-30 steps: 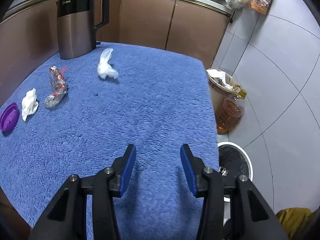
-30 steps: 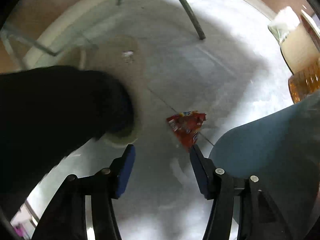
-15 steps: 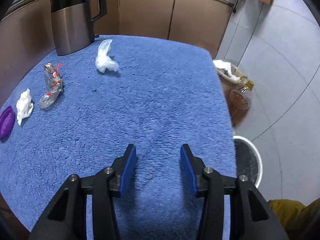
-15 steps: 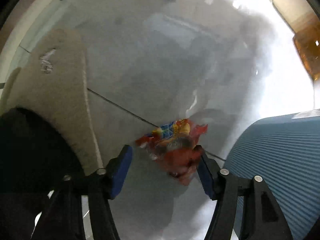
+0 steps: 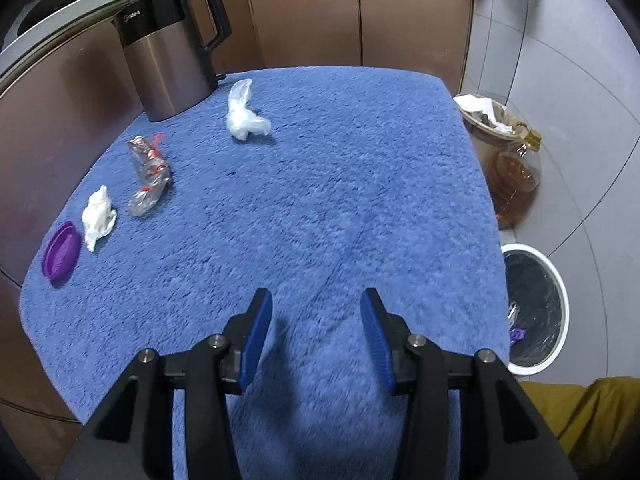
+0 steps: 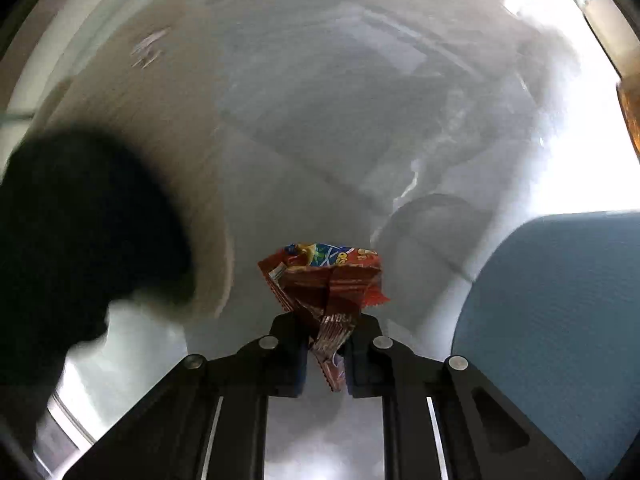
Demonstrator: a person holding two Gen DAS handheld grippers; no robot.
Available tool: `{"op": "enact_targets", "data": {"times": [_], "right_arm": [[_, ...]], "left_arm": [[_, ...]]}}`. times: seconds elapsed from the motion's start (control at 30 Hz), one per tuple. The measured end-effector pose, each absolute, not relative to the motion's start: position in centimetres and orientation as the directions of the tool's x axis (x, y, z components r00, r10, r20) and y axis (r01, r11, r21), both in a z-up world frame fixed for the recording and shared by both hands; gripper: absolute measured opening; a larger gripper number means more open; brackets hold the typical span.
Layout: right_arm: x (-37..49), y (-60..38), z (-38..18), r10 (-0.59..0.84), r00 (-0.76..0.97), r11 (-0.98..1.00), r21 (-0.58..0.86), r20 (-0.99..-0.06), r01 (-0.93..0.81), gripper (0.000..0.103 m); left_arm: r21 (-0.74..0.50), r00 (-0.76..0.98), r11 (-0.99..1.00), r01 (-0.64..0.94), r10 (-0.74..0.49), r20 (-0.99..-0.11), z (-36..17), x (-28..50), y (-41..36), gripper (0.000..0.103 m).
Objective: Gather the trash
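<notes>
My right gripper [image 6: 326, 328] is shut on a red snack wrapper [image 6: 324, 276] and holds it above the grey floor. My left gripper [image 5: 316, 320] is open and empty, low over the near part of the blue towel-covered table [image 5: 340, 184]. On the table lie a white plastic bag [image 5: 244, 116], a clear crumpled wrapper with red marks [image 5: 148, 172], a white tissue [image 5: 98, 216] and a purple lid [image 5: 61, 249]. A white bin with a black liner [image 5: 536, 312] stands on the floor to the table's right.
A steel kettle [image 5: 168, 52] stands at the table's far left. A brown bin [image 5: 484, 120] and an oil bottle [image 5: 518, 176] stand by the table's right edge. In the right wrist view a beige mat [image 6: 132, 120] and a blue seat [image 6: 560, 320] flank the wrapper.
My right gripper went down to the red wrapper on the floor, closed on it and lifted it. My left gripper stayed open and shifted slightly over the table.
</notes>
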State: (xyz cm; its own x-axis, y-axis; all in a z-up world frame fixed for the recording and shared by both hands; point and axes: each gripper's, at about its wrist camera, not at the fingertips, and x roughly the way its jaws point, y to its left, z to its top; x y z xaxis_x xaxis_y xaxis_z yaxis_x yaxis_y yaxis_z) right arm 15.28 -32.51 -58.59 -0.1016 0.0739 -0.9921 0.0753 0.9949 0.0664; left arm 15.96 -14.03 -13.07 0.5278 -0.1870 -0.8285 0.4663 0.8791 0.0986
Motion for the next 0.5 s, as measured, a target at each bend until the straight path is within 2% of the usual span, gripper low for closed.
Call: {"op": "enact_targets", "data": {"times": [0.27, 0.5], "right_arm": [[7.9, -31.3, -52.5, 0.084, -0.104, 0.994, 0.091, -0.991, -0.067, 0.014], [3.1, -30.6, -44.5, 0.137, -0.012, 0.978, 0.137, -0.99, -0.155, 0.014]], "left_arm": [[0.109, 0.534, 0.875, 0.472, -0.185, -0.825, -12.2, 13.7, -12.8, 0.044], [0.107, 0.548, 0.877, 0.468, -0.193, -0.814, -11.2, 11.8, -12.0, 0.044]]}}
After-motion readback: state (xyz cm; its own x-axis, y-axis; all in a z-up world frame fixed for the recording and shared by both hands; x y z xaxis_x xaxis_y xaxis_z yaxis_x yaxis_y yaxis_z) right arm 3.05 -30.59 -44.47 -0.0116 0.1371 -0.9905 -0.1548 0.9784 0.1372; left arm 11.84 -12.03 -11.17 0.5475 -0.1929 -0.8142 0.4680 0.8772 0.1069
